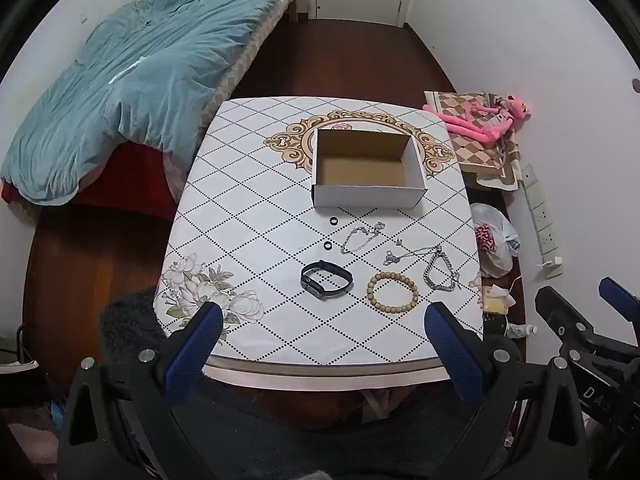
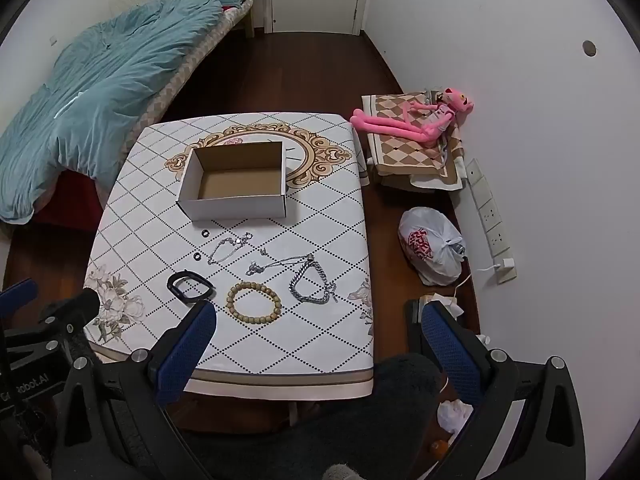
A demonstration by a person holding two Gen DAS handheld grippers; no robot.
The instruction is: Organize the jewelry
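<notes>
Your left tool hangs over the near edge of the counter, its blue-padded fingers spread wide apart and gripping nothing. Your right tool hovers at the counter's near right corner, its fingers likewise parted and empty; it shows at the right edge of the left wrist view.

Just beyond the tools, the jewelry lies loose on the patterned cloth. A black wristband sits nearest the left tool, with a wooden bead bracelet just to its right and a chunky silver chain bracelet further right. Behind those lie a thin silver necklace and a fine silver chain, and left of the chain, two small black rings, one nearer than the other.

Past the jewelry, an open cardboard box stands near the middle of the counter, holding none of the pieces.

Further out, a bed with a teal duvet fills the left side, while a pink plush toy lies on a folded checked cloth by the right wall, with a tied plastic bag on the floor nearer you.
</notes>
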